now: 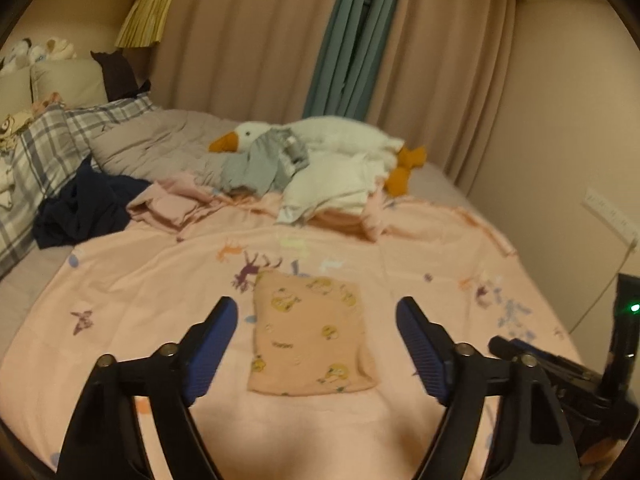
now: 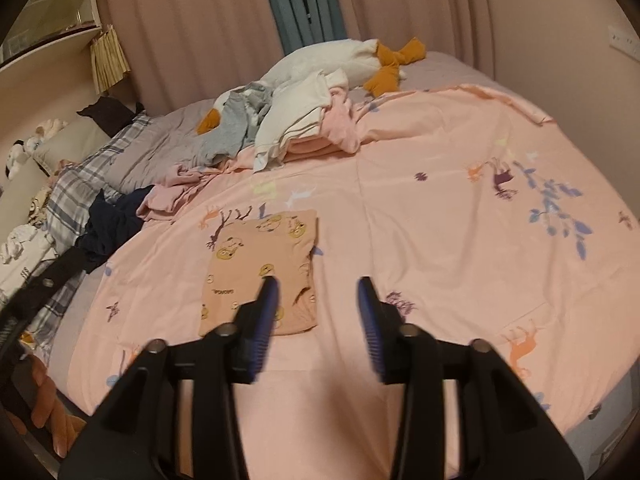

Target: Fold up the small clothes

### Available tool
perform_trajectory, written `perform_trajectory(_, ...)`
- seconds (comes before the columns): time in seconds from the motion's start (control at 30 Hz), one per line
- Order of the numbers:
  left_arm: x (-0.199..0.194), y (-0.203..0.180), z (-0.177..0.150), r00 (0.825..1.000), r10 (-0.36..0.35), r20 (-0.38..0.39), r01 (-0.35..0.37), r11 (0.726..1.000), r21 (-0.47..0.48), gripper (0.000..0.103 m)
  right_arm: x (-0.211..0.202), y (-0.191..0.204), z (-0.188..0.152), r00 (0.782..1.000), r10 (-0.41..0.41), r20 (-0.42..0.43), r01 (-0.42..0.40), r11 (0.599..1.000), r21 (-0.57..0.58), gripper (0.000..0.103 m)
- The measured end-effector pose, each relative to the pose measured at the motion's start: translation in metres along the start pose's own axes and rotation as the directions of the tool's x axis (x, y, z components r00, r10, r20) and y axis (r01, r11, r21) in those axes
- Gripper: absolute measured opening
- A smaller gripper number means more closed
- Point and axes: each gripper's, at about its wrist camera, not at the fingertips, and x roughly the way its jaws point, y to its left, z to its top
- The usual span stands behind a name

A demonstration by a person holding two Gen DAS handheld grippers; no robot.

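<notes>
Pink bedsheet (image 1: pixel 400 248), folded garment (image 1: pixel 308 332) lying flat, both tongs (image 1: pixel 316 308) (image 2: pixel 316 280) parted, empty.

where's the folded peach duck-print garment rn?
The folded peach garment lies flat on the pink sheet, centred in the left wrist view and left of centre in the right wrist view, nearer the cameras than the clothes pile.
</notes>
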Motion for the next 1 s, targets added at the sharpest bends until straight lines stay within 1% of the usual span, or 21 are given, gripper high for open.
perform_trajectory(0.07, -0.005, 0.0, 0.003, 1.0, 0.004, 0.009, -0.004, 1.0, 0.0, 0.097, -0.008, 0.001, -0.001, 1.0, -0.018, 0.022, 0.018, 1.0, -0.009, 0.068)
perform_trajectory(0.1, -0.006, -0.001, 0.004, 1.0, 0.011, 0.011, -0.011, 1.0, 0.003, 0.1, -0.013, 0.002, -0.001, 0.999, -0.017, 0.039, 0.018, 1.0, -0.011, 0.073)
perform_trajectory(0.17, -0.01, -0.001, 0.006, 0.999, 0.029, 0.019, -0.029, 1.0, 0.0, 0.102, -0.021, 0.002, 0.0, 0.998, -0.006, 0.064, 0.006, 1.0, -0.005, 0.089)
perform_trajectory(0.23, -0.011, 0.0, 0.008, 0.999, 0.041, 0.005, -0.041, 0.999, -0.017, 0.102, -0.028, 0.004, 0.001, 0.997, 0.007, 0.083, -0.007, 1.0, -0.003, 0.093)
perform_trajectory(0.33, -0.014, 0.002, 0.007, 1.0, 0.009, 0.007, -0.009, 0.999, -0.038, 0.102, -0.035, 0.01, 0.0, 0.994, 0.012, 0.106, -0.01, 1.0, -0.022, 0.102)
perform_trajectory(0.53, -0.016, 0.007, 0.007, 0.999, 0.033, 0.004, -0.033, 0.998, -0.059, 0.102, -0.042, 0.018, -0.003, 0.992, -0.001, 0.123, 0.008, 0.998, -0.057, 0.102)
perform_trajectory(0.67, -0.019, 0.008, 0.008, 0.999, 0.045, 0.022, -0.044, 0.997, -0.069, 0.102, -0.04, 0.018, -0.002, 0.993, -0.009, 0.117, 0.016, 0.998, -0.057, 0.102)
perform_trajectory(0.87, -0.014, 0.005, 0.006, 0.999, 0.041, -0.022, -0.042, 0.998, -0.045, 0.102, -0.04, 0.019, -0.002, 0.994, -0.016, 0.109, 0.021, 0.998, -0.051, 0.102)
perform_trajectory(0.93, -0.011, 0.004, 0.005, 0.996, 0.067, -0.051, -0.069, 0.997, -0.036, 0.102, -0.04, 0.019, -0.003, 0.994, -0.014, 0.108, 0.02, 0.998, -0.053, 0.102)
perform_trajectory(1.0, -0.005, 0.001, 0.003, 0.991, 0.109, -0.082, -0.11, 0.994, -0.004, 0.102, -0.039, 0.019, -0.002, 0.995, -0.014, 0.099, 0.019, 0.999, -0.049, 0.102)
